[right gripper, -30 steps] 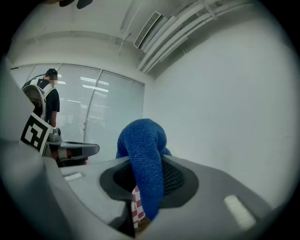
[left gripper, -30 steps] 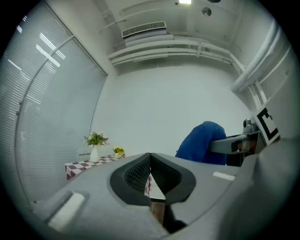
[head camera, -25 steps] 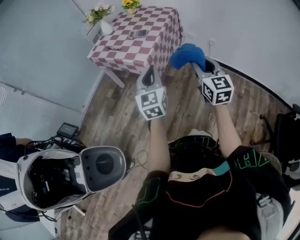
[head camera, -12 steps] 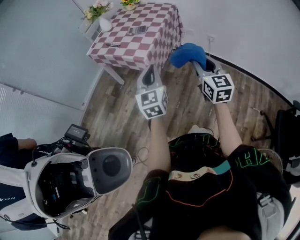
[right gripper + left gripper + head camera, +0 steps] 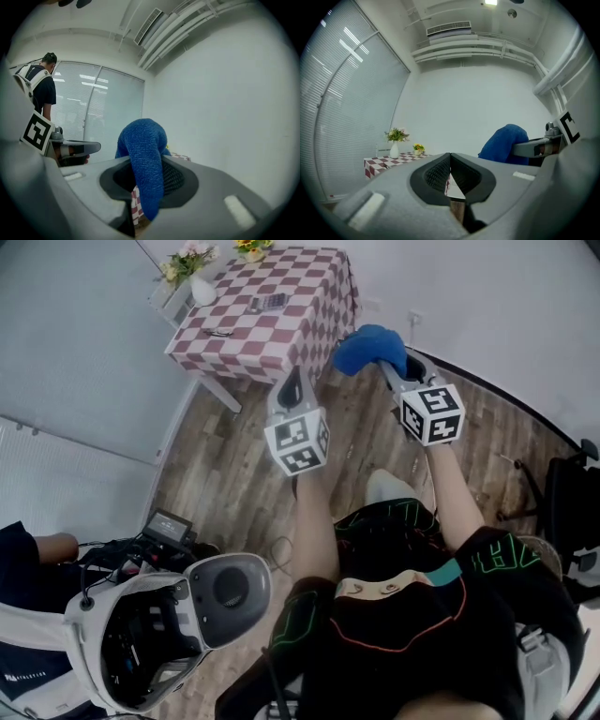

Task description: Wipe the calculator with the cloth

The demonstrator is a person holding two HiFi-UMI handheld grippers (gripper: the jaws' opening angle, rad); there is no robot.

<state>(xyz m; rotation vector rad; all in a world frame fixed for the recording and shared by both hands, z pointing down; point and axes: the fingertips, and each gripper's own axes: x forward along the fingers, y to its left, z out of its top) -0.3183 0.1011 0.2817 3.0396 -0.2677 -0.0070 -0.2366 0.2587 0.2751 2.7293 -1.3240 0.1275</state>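
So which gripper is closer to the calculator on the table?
Left. The left gripper is just short of the checkered table, roughly facing the calculator; the right gripper, clamping the blue cloth, is off to the table's right.

No legible text or numbers

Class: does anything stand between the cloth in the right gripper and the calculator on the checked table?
Nothing visible does. The right gripper, shut on the blue cloth, hangs short of the table. The calculator lies uncovered on top, and the flower vases are off at the far corner.
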